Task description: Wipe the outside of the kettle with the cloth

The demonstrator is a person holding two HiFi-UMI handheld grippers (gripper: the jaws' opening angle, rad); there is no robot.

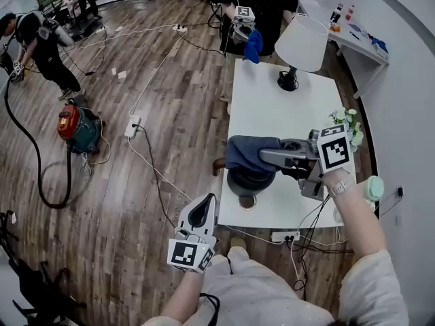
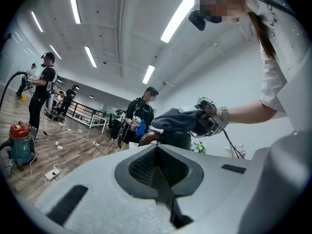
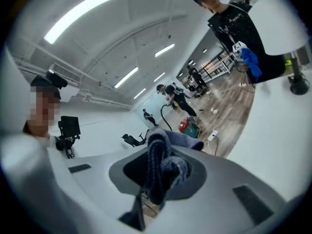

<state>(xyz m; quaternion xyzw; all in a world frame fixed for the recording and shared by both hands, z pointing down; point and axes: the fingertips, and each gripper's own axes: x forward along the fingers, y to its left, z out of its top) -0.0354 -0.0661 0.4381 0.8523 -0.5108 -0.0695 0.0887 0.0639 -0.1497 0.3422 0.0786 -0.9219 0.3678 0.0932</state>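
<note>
A dark kettle [image 1: 249, 180] stands near the front left edge of the white table [image 1: 279, 114]. A dark blue cloth [image 1: 250, 152] lies draped over the kettle's top. My right gripper [image 1: 270, 157] reaches in from the right and is shut on the cloth [image 3: 161, 172], which bunches between its jaws. My left gripper [image 1: 201, 213] hangs off the table's front left corner, below and left of the kettle, shut with nothing in it. The left gripper view shows the kettle [image 2: 170, 139] under the cloth [image 2: 178, 121], beyond the closed jaws.
A white lamp [image 1: 300, 46] stands at the table's far end, a flower bunch [image 1: 349, 124] at its right edge. A person with a blue cloth [image 1: 253, 45] stands beyond the table. A red vacuum [image 1: 76, 128], cables and a power strip [image 1: 132, 125] lie on the wooden floor at left.
</note>
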